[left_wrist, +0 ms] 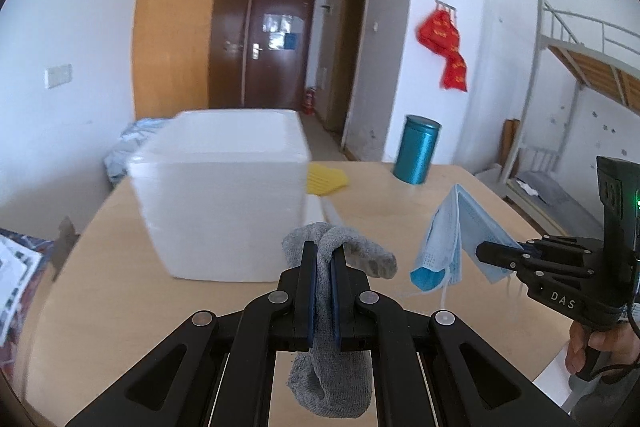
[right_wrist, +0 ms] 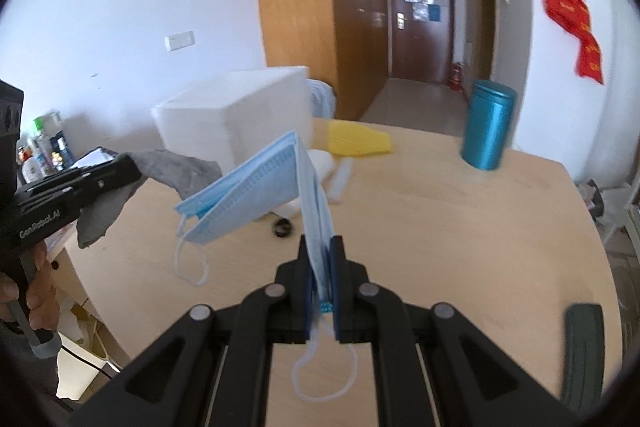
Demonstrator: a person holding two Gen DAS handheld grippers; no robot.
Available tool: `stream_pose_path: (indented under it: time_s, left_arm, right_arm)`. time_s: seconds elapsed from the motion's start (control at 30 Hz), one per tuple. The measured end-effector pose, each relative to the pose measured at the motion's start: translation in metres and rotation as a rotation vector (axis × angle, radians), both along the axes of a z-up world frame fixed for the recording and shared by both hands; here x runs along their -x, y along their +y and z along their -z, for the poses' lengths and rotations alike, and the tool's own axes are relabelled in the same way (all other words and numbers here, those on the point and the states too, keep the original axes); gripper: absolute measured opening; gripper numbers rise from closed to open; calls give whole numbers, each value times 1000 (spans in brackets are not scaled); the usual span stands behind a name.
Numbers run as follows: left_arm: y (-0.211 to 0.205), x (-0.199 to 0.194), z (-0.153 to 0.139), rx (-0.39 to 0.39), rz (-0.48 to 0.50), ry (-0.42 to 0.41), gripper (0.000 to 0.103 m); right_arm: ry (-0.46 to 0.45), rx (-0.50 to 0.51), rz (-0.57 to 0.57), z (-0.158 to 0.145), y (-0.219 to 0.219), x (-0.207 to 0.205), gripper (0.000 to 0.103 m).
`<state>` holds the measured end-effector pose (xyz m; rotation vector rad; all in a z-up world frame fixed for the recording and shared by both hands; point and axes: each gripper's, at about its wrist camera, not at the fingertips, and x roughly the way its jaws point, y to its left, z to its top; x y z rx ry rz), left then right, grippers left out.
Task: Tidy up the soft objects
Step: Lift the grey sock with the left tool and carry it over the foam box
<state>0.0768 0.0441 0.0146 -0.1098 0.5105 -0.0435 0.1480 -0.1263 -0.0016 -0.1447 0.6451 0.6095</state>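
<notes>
The left tool (left_wrist: 324,259) is clamped on a grey sock (left_wrist: 340,251), and the right tool (right_wrist: 320,247) is clamped on a folded blue face mask (right_wrist: 256,187). Both soft things hang in the air above the desk (right_wrist: 440,227). The step in hand seems to be carrying them. I think the next move calls for bringing them to the white foam box (left_wrist: 224,195) just ahead. A yellow cloth (left_wrist: 326,179) lies beside the box. Farther right stands a teal can (left_wrist: 416,151), apart from the path.
</notes>
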Motion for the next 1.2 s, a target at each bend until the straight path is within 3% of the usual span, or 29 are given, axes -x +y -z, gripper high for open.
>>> stream_pose_path:
  time_s: [0.33, 0.57, 0.97, 1.2]
  left_arm:
    - [36, 24, -21, 5, -111, -69, 6]
    - [54, 27, -36, 7, -170, -105, 6]
    - [55, 2, -58, -9, -128, -134, 6]
    - [53, -37, -69, -22, -101, -141, 6]
  right_arm:
    - [-24, -20, -102, -13, 37, -2, 10]
    - [-68, -16, -107, -31, 45, -11, 10]
    - [-93, -16, -135, -44, 58, -19, 10]
    - [-98, -23, -123, -48, 50, -27, 10]
